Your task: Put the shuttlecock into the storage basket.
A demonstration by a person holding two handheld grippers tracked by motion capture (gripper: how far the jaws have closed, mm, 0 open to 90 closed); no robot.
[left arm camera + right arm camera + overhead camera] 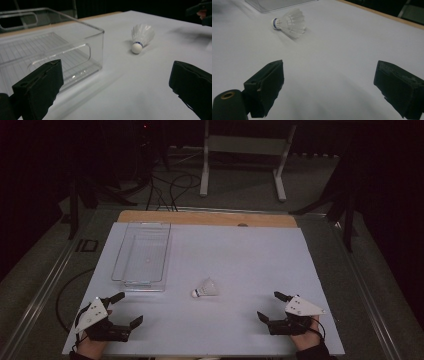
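One shuttlecock [204, 288] lies on its side near the middle of the white table [240, 255], free of both tools.

It is left within reach of either hand, just right of the near end of one empty clear bin [141, 255]. Two grippers are held at the near edge, left gripper [123, 309] and right gripper [271, 306], both with jaws wide apart and nothing between them, seemingly readied for a pickup.

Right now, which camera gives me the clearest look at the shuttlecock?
The right gripper view: the shuttlecock lies on its side, feathers and blue-banded cork distinct. The left gripper view shows it cork-first, feathers blurrier. The high view shows it small beside the clear bin.
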